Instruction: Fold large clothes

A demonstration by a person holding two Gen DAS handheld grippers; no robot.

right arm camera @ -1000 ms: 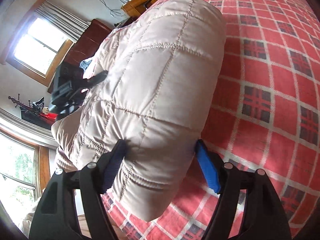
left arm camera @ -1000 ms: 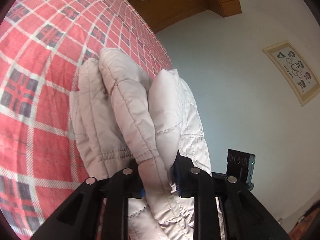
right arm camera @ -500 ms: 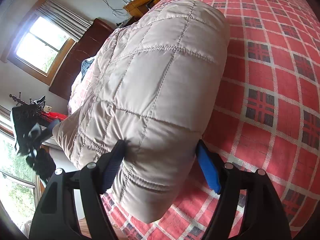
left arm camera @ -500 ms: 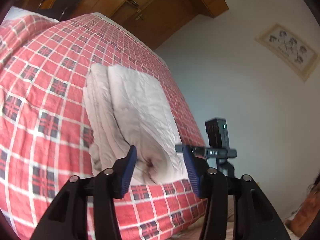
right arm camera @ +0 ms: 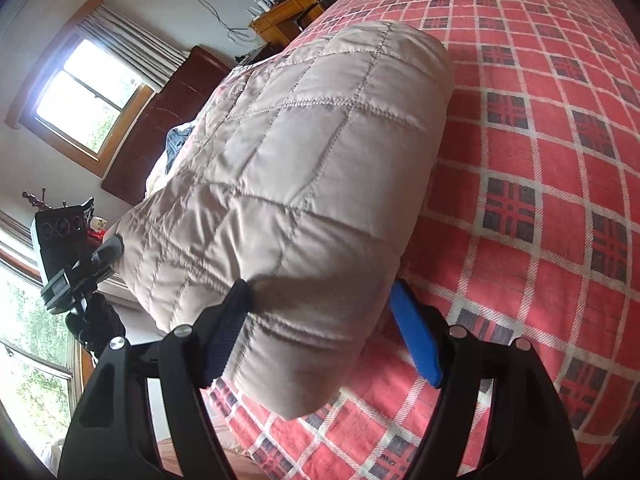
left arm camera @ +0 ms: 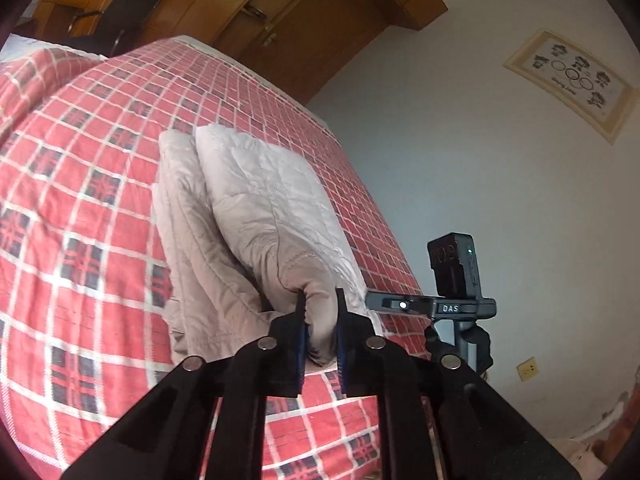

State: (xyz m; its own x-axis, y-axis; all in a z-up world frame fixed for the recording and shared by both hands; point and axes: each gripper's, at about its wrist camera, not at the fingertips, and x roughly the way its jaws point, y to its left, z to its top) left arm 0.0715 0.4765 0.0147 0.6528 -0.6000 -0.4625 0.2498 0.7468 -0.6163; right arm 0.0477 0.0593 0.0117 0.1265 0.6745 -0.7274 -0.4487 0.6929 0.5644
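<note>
On the bed with the red, white and navy plaid cover [left arm camera: 72,184] lies the pale beige quilted jacket [left arm camera: 256,216], folded into a thick, oblong bundle near the bed's edge. From my left wrist camera its long axis runs from the near end, by my tongs, away toward the far wooden cabinet [left arm camera: 280,20], with the stacked layers showing as ridges along its left side. My left tongs [left arm camera: 320,332] are drawn narrow and pinch a puffed fold of fabric at the bundle's near end; the cloth bulges out between the blue pads.

Through the right wrist camera the same bundle [right arm camera: 304,168] fills the middle of the view, its diamond stitching plain, its length leading off up and to the left toward the dark wooden headboard [right arm camera: 160,136] and the bright window [right arm camera: 84,96]. My right tongs [right arm camera: 324,332] stand wide, one pad on each side of the bundle's near corner. The dark left pad presses into the fabric and dents it; I cannot tell if the bright blue right pad touches or sits just beside it. Each camera catches the other tool at the bundle's opposite side.

A framed picture [left arm camera: 576,80] hangs on the white wall to the right.
</note>
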